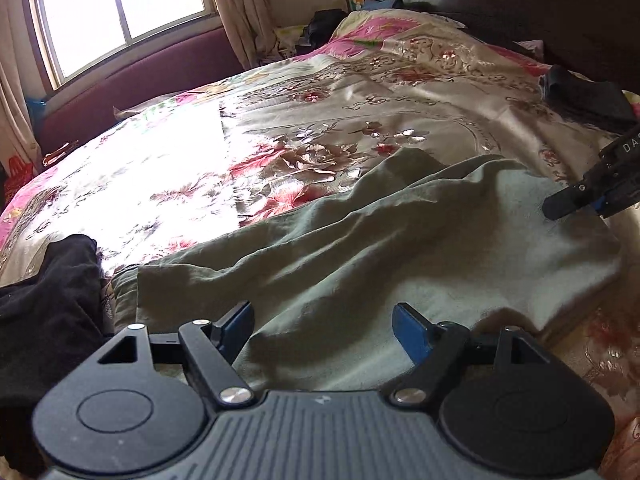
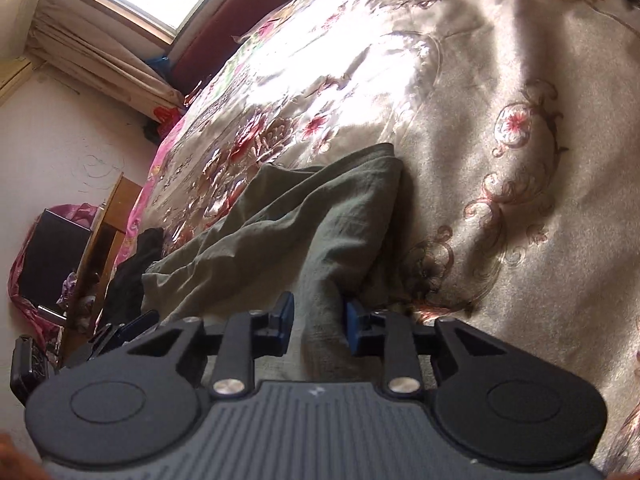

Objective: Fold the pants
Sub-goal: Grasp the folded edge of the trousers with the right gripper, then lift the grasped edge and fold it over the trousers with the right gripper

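Across the near side of the floral satin bed (image 1: 360, 92) lie rumpled olive-green cotton pants (image 1: 360, 248); left hand-held gripper (image 1: 322, 330) hovers wide over them, right hand-held gripper (image 2: 318, 320) narrowly pinches a fabric fold

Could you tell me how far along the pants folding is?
Early. Done: the green pants lie spread on the bedspread, rumpled and unfolded. In hand: the right gripper pinches a fabric edge; the left gripper hovers open over the near edge. Left: every fold.
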`<state>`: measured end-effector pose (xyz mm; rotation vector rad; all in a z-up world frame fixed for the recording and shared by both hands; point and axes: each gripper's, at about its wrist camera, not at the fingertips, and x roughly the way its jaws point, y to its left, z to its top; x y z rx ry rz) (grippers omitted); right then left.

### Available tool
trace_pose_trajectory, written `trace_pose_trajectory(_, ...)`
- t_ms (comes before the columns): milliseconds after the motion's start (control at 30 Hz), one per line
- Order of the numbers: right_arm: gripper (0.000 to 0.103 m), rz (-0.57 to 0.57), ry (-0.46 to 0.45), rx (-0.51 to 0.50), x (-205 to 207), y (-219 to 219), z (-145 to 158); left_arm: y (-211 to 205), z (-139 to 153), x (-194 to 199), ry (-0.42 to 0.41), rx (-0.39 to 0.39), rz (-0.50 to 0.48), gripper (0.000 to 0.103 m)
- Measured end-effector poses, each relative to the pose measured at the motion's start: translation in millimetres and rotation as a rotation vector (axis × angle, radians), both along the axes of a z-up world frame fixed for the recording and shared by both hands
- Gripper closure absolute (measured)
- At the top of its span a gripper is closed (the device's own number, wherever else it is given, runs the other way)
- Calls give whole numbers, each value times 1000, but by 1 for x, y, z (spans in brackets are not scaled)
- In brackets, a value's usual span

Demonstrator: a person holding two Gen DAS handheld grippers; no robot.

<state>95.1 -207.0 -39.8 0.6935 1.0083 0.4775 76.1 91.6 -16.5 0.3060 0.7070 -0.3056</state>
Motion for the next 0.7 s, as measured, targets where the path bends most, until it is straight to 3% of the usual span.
trace_pose_trajectory(67, 77, -1, 13, -50, 7, 12, -10, -8, -3, 3, 11, 16, -7, 13)
trace_pose_trajectory(100, 90, -17, 10, -55, 9, 11, -12, -11, -5, 4, 17, 30, -8, 13)
trace_pose_trajectory(133, 94, -53, 21, -21, 10, 5, -14, -13, -6, 5, 26, 40, -10, 13)
trace_pose_trajectory(200, 96, -117, 21, 55, 5, -14, -14, -15, -8, 5, 61, 31, -12, 13)
trace_pose_trajectory(333, 99, -205, -18, -2, -12, -55, 4, -32, -7, -4, 77, 9, -63, 13)
trace_pose_trajectory(467, 99, -231, -9, -63, -24, -81, 13, -53, -13, -6, 93, -20, -110, 13)
trace_pose_trajectory(533, 91, -206, 11, -54, -24, -80, 10, -57, -15, -7, 88, -19, -105, 13)
trace_pose_trajectory(600, 91, -200, 2, -35, -24, -77, 6, -56, -12, -9, 84, -20, -101, 13)
trace_pose_trajectory(700, 79, -195, 9, -13, -18, -70, -3, -52, -9, -12, 76, -15, -100, 13)
